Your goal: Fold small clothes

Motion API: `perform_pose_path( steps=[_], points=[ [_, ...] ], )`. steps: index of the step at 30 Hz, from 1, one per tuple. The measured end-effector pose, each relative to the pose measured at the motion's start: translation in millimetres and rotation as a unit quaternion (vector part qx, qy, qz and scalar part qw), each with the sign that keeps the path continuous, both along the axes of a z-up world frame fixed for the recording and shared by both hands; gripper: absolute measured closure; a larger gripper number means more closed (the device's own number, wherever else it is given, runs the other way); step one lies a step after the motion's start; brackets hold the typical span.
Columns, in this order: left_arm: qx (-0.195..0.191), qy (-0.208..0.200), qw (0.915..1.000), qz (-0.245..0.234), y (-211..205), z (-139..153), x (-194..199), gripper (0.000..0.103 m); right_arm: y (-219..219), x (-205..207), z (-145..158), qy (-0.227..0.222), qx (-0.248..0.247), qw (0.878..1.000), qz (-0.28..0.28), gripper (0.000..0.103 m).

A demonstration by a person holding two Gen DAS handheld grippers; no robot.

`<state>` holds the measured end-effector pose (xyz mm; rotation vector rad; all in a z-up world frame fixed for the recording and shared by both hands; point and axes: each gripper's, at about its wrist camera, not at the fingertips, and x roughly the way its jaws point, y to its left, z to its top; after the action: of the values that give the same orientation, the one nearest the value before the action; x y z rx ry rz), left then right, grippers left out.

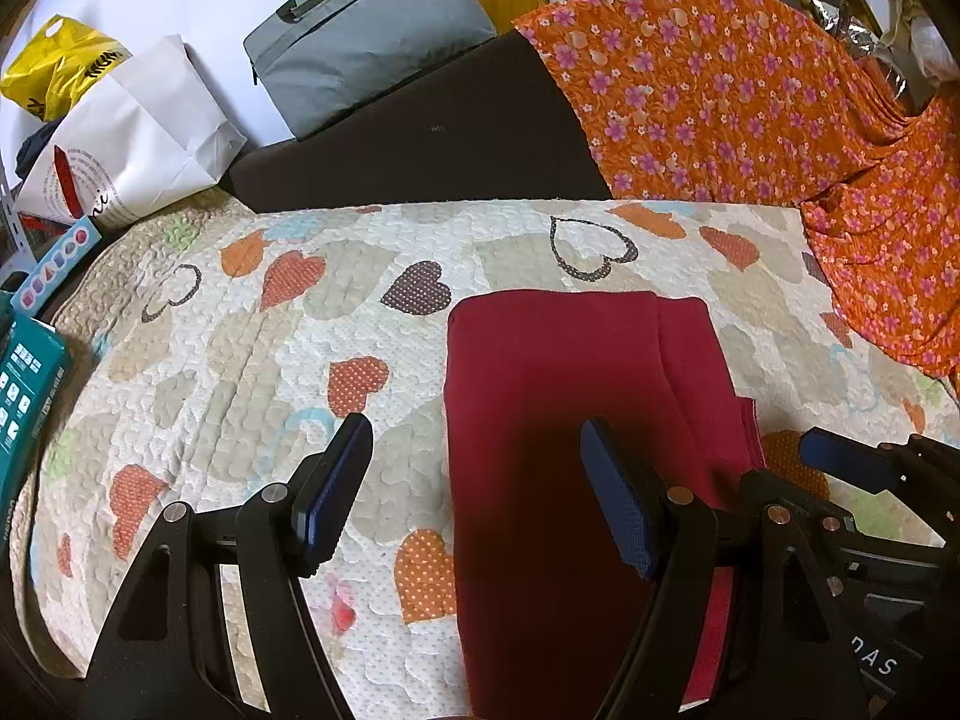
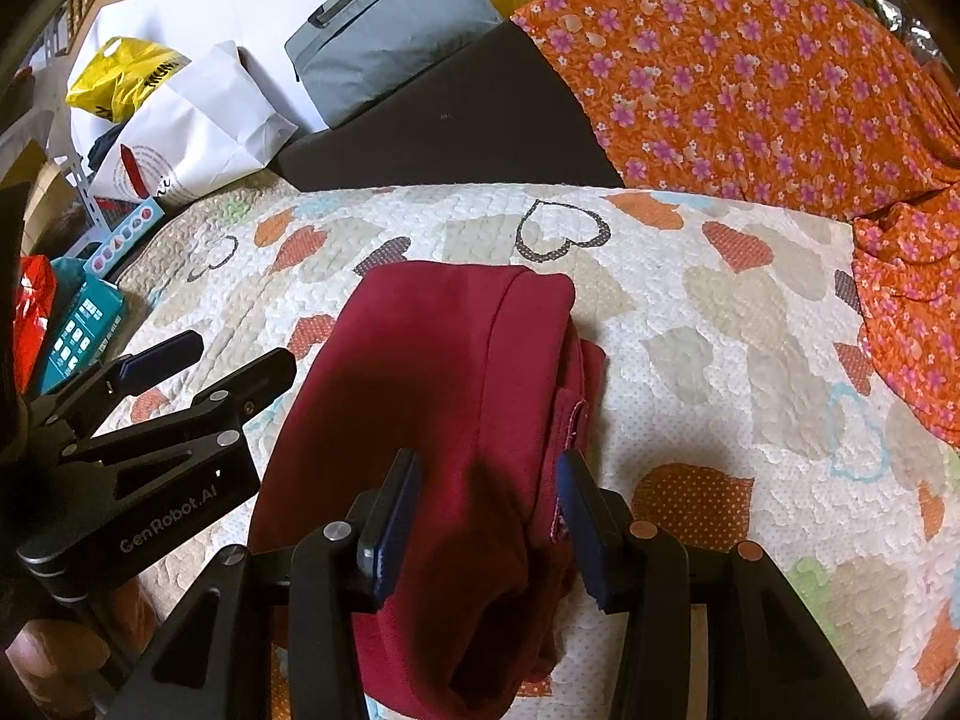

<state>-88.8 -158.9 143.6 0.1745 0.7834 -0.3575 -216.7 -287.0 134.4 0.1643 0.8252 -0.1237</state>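
Observation:
A dark red garment (image 1: 564, 396) lies folded in a long rectangle on the heart-patterned quilt (image 1: 240, 330). My left gripper (image 1: 474, 486) is open above the garment's left edge, one finger over the quilt, one over the cloth. In the right wrist view the garment (image 2: 444, 372) is lumpier, with a folded flap on its right side. My right gripper (image 2: 486, 516) is open over its near end, the cloth bulging between the fingers. The left gripper (image 2: 240, 354) shows at the left, and the right gripper's fingertip (image 1: 840, 456) shows in the left view.
An orange floral cloth (image 1: 750, 90) drapes over the right and back. A dark cushion (image 1: 420, 138), a grey bag (image 1: 366, 30), a white paper bag (image 1: 138, 138) and a yellow bag (image 1: 54, 66) sit behind the quilt. Teal boxes (image 1: 24, 384) lie at the left edge.

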Motion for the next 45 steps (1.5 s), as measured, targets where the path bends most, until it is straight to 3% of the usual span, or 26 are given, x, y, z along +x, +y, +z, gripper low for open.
perform_pose_path(
  steps=[45],
  points=[
    [0.000, 0.009, 1.0000, -0.001, -3.6, -5.5, -1.4, 0.031, 5.2, 4.9, -10.1, 0.018, 0.013, 1.000, -0.002, 0.057]
  ],
)
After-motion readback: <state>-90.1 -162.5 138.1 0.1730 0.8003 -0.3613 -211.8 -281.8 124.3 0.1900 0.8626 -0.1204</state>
